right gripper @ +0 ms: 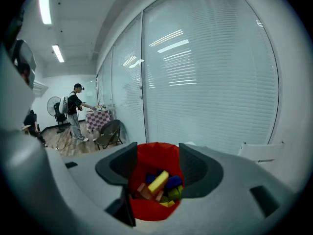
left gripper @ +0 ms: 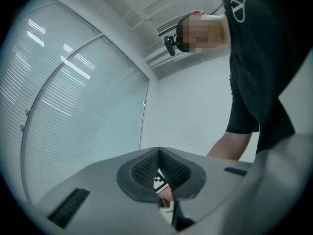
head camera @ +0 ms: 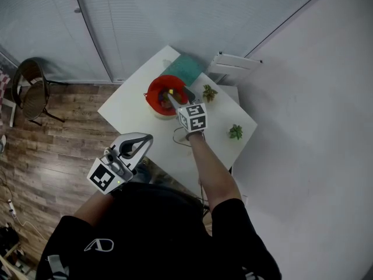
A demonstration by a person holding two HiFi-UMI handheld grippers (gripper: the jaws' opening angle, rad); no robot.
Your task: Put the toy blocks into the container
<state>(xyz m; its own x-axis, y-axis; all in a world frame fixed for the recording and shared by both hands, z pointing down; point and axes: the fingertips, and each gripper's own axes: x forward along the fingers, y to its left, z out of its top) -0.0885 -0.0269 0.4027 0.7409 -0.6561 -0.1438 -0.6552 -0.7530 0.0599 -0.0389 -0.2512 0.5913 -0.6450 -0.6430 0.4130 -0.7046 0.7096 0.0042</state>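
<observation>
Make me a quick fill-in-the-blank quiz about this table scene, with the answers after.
The blocks lie in a ___ bowl. The right gripper hangs over it, jaws ___. The left gripper is ___, holding nothing. ___ small plants stand on the table.
Answers: red; apart; shut; two.

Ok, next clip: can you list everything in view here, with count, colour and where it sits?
table: 1, white, centre of head view
container: 1, red, on the table's far side
toy blocks: several; yellow, blue, green, pinkish; inside the container
plants: 2, green, on the table's right part
flat item: 1, teal, behind the container
chair: 1, dark, on the wooden floor at left
second person: 1, dark top, far back in the right gripper view
right gripper: 1, grey, jaws apart, above the container
left gripper: 1, grey, jaws together, empty, held low off the table
</observation>
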